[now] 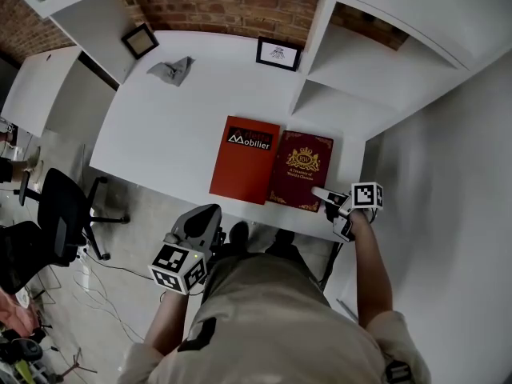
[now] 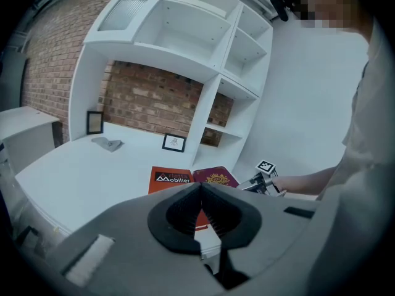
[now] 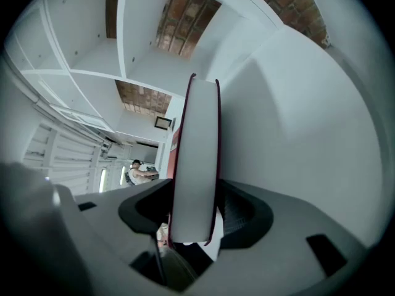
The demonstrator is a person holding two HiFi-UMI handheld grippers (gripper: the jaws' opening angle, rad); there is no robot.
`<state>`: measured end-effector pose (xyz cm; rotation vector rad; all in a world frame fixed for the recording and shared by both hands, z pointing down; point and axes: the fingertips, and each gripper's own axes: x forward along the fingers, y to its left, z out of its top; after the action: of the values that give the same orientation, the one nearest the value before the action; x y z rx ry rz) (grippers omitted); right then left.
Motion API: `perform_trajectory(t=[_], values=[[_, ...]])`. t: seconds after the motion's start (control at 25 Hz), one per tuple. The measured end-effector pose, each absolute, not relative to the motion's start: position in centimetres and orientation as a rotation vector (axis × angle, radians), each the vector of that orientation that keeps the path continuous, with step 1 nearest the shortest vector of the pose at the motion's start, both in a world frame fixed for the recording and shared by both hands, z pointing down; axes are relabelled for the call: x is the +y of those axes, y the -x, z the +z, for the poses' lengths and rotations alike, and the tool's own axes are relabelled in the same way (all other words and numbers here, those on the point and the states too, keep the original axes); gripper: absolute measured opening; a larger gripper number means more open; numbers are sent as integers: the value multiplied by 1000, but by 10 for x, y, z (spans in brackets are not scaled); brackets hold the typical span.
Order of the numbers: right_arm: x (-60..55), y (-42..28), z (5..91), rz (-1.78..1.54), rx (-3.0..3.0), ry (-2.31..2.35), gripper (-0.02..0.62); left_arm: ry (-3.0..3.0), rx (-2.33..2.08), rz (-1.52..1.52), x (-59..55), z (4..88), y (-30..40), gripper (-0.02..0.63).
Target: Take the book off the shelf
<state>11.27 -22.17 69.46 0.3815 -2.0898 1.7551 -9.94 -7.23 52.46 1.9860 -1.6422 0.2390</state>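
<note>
Book (image 1: 302,170) | maroon, lay on the white surface (image 1: 176,126) just beside an orange book (image 1: 246,158) | right gripper (image 1: 336,201): fingers clamped on its near right corner | left gripper (image 2: 200,193): fingers closed together, empty, off the surface's near edge

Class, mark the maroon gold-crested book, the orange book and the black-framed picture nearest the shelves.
Maroon gold-crested book (image 1: 302,170): head view, front cover.
Orange book (image 1: 240,170): head view, front cover.
Black-framed picture (image 1: 278,53): head view, white middle.

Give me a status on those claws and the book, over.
Right gripper shut on maroon book, on white desk. Left gripper shut, empty. Orange book alongside, nothing blocking.
</note>
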Motion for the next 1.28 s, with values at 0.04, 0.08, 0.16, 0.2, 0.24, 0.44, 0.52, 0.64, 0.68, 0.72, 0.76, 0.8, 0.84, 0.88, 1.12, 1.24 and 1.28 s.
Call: perform_trajectory(t=[0.04, 0.08, 0.16, 0.2, 0.24, 0.44, 0.52, 0.64, 0.68, 0.72, 0.76, 0.8, 0.84, 0.88, 1.12, 1.24, 1.28], values=[[-224, -116, 700, 1707, -2075, -428, 218, -1986, -1641, 239, -72, 526, 100, 5], [-227, -119, 706, 1647, -2066, -470, 215, -1987, -1640, 238, -72, 527, 100, 5], [-231, -121, 713, 1511, -2073, -516, 218, -1988, -1635, 236, -73, 529, 101, 5], [-232, -120, 714, 1425, -2089, -520, 186, -1987, -1634, 233, -73, 529, 102, 5], [-233, -118, 713, 1337, -2102, -514, 169, -1986, -1633, 229, -72, 530, 103, 5], [-232, -112, 710, 1109, -2089, -485, 167, -1978, -1636, 213, -70, 534, 111, 5], [-232, -111, 710, 1099, -2094, -488, 166, -1983, -1629, 209, -72, 534, 111, 5], [-231, -111, 710, 1095, -2091, -507, 166, -1995, -1618, 204, -75, 534, 111, 5], [-231, -111, 710, 1090, -2088, -515, 166, -1999, -1615, 202, -76, 534, 111, 5], [-231, -110, 709, 1085, -2087, -522, 164, -2003, -1613, 201, -78, 534, 111, 5], [-231, -108, 709, 1081, -2088, -526, 164, -2006, -1611, 200, -79, 533, 111, 5], [-230, -107, 708, 1080, -2088, -527, 164, -2009, -1610, 199, -80, 533, 110, 5], [-230, -106, 708, 1078, -2089, -526, 164, -2012, -1608, 199, -81, 532, 110, 5], [-230, -106, 707, 1073, -2090, -523, 164, -2015, -1606, 200, -81, 531, 108, 5], [-227, -105, 704, 1091, -2109, -548, 164, -2026, -1619, 200, -86, 523, 111, 5], [-228, -106, 700, 1056, -2137, -561, 164, -2016, -1646, 189, -86, 518, 123, 5], [-230, -107, 698, 1045, -2151, -569, 166, -2010, -1658, 183, -86, 517, 128, 5]])
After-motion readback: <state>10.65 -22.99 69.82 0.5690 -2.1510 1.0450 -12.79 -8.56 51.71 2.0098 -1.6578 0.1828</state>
